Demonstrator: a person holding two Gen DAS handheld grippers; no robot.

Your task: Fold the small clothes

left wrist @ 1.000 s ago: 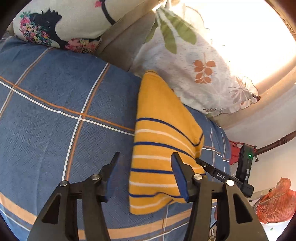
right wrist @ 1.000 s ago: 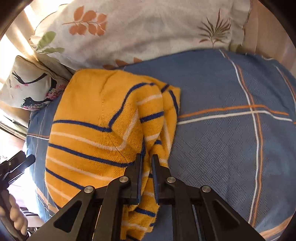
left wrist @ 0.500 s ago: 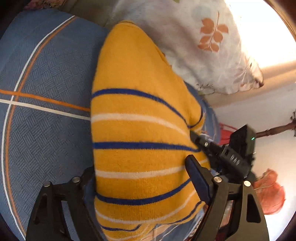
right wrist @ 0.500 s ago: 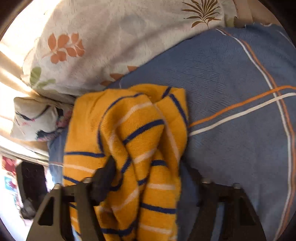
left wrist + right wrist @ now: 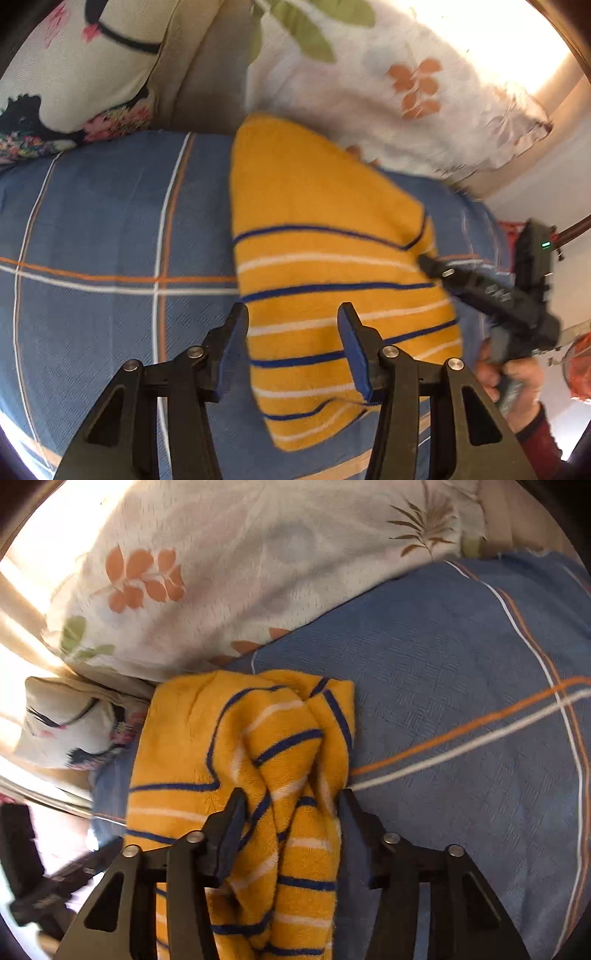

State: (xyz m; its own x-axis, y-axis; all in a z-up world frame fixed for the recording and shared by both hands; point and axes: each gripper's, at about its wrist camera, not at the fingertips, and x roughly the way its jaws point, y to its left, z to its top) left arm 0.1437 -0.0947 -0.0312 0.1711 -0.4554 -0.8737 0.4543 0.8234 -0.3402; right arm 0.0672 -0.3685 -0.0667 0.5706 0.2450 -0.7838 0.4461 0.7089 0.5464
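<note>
A small yellow garment point(image 5: 325, 266) with blue and white stripes lies on the blue checked bedcover point(image 5: 103, 229). My left gripper point(image 5: 293, 350) is open, its jaws spread over the garment's near left part. In the right wrist view the garment point(image 5: 207, 746) is bunched into folds on its right side. My right gripper point(image 5: 290, 830) is open, with the bunched folds lying between its jaws. The right gripper also shows in the left wrist view point(image 5: 487, 291), at the garment's right edge, held by a hand.
A white pillow with leaf print point(image 5: 388, 85) lies just behind the garment, also in the right wrist view point(image 5: 229, 572). A second pillow with a floral figure print point(image 5: 74, 74) sits at the back left. The bed's edge drops off beyond the garment's right side.
My right gripper was shut on the bunched folds one second ago and has opened. My left gripper dipped low over the garment, then drew back and up, still open.
</note>
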